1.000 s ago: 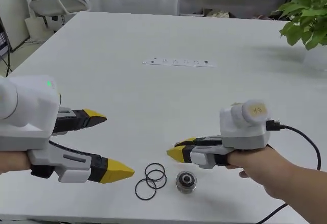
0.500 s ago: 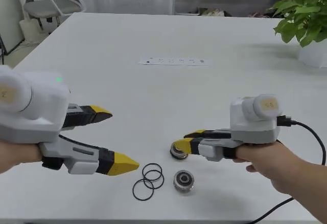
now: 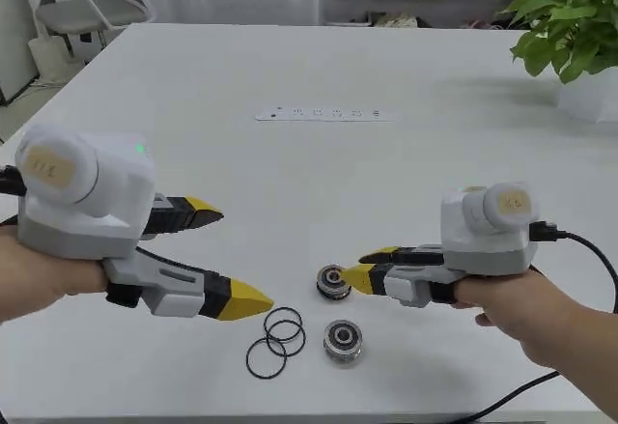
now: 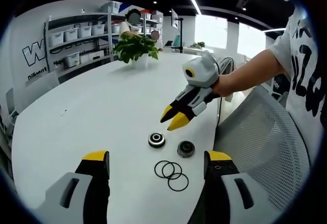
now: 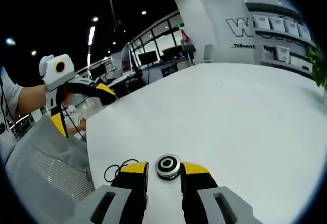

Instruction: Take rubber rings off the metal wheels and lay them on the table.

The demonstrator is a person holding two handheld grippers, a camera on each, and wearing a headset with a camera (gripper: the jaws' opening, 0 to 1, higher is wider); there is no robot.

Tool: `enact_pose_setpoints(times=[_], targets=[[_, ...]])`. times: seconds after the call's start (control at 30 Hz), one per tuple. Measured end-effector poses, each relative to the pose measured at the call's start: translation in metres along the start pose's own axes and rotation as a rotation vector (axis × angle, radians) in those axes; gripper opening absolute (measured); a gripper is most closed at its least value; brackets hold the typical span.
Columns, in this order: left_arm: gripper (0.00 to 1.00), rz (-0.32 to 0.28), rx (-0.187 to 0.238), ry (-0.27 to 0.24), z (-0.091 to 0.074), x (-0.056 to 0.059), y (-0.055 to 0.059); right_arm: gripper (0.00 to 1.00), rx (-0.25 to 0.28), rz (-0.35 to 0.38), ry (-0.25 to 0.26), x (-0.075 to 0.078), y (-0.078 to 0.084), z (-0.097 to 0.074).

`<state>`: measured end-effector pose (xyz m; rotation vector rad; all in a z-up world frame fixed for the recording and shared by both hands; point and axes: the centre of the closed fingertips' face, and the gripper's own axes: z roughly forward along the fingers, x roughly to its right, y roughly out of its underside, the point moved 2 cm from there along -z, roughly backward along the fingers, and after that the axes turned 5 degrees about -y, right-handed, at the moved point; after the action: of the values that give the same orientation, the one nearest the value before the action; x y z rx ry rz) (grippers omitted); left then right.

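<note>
Head view: the white table [image 3: 319,67] carries two metal wheels and three black rubber rings [image 3: 275,339]. The rings lie flat and overlap one another near the front edge. The nearer wheel [image 3: 343,339] rests just beside them at their 3 o'clock. The farther wheel [image 3: 333,282] sits at 12 o'clock from the nearer one.

The right gripper [image 3: 365,268] is held low over the table at 3 o'clock from the farther wheel, its yellow tips right against it. In the right gripper view the jaws stand close together with a narrow gap, and the wheel sits at their tips. Whether they pinch it cannot be told.

The left gripper [image 3: 241,258] hangs at 10 o'clock from the rings, jaws spread wide and holding nothing.

A white power strip [image 3: 325,114] lies at 12 o'clock, well beyond the wheels. A green plant [image 3: 570,18] stands at 2 o'clock.
</note>
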<state>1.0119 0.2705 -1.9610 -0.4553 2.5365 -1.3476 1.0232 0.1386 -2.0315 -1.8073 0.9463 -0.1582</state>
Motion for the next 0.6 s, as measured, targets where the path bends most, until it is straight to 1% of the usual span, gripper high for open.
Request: enact_pose_setpoints(times=[0.3, 0.6], targets=[[0.72, 0.002, -0.016, 0.014, 0.018, -0.002, 0.000, 0.26, -0.027, -0.048, 0.011, 0.005, 0.007, -0.001], [0.67, 0.007, -0.034, 0.030, 0.035, -0.003, 0.001, 0.27, -0.056, -0.092, 0.014, 0.006, 0.017, 0.002]])
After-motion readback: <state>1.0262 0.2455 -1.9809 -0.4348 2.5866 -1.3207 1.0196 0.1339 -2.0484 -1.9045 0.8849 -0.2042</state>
